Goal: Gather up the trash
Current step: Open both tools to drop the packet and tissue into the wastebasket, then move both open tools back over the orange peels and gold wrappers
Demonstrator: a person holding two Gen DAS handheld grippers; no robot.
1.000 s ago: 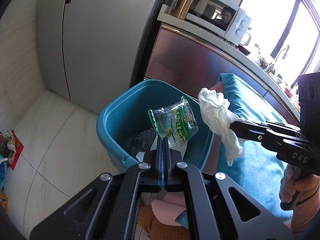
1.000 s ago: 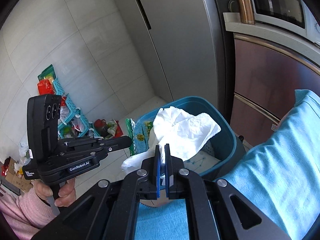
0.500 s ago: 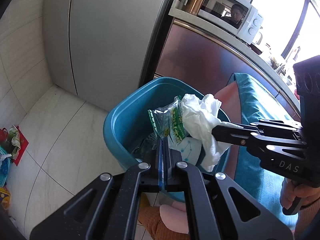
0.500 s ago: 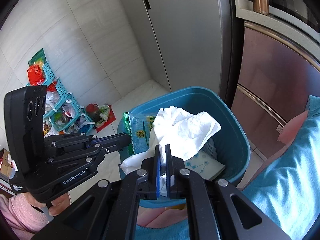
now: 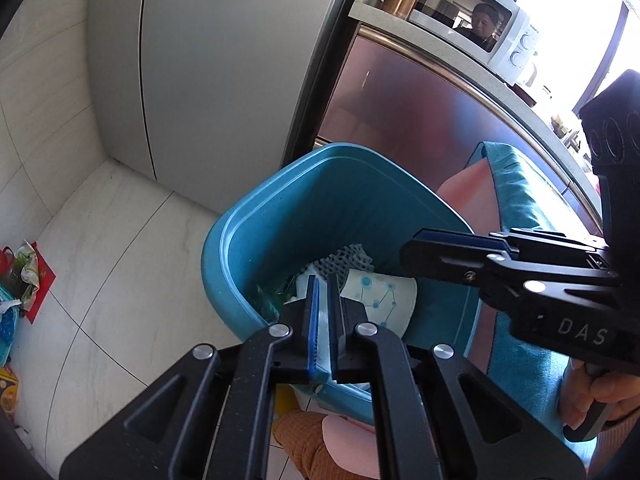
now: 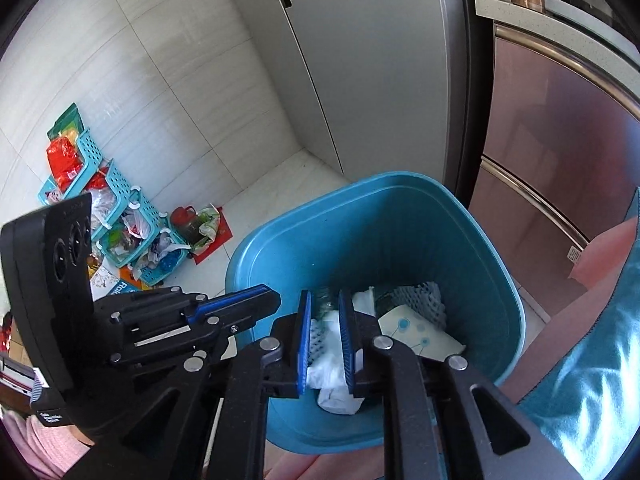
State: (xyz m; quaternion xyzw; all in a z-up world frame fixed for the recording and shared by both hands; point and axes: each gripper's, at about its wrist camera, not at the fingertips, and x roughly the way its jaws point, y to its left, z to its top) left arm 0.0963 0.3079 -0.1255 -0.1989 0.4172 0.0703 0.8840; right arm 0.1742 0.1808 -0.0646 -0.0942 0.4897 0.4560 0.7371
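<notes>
A blue plastic bin (image 5: 320,184) stands on the floor below both grippers; it also shows in the right wrist view (image 6: 400,216). Inside lie a white crumpled tissue (image 6: 332,372), a paper cup with blue dots (image 5: 380,296), white foam netting (image 6: 424,300) and a green wrapper (image 5: 276,296). My left gripper (image 5: 323,280) is slightly open and empty over the bin's near rim. My right gripper (image 6: 324,300) is open and empty above the tissue; it shows from the side in the left wrist view (image 5: 412,254).
A grey fridge (image 5: 208,72) and a copper-coloured cabinet (image 5: 408,120) stand behind the bin. A teal cloth (image 6: 592,360) covers a surface at right. Teal baskets with packets (image 6: 100,208) and loose litter (image 5: 24,276) lie on the floor at left.
Both grippers have opened. The green wrapper and the white tissue have dropped from them into the bin. Both grippers have moved closer over the bin.
</notes>
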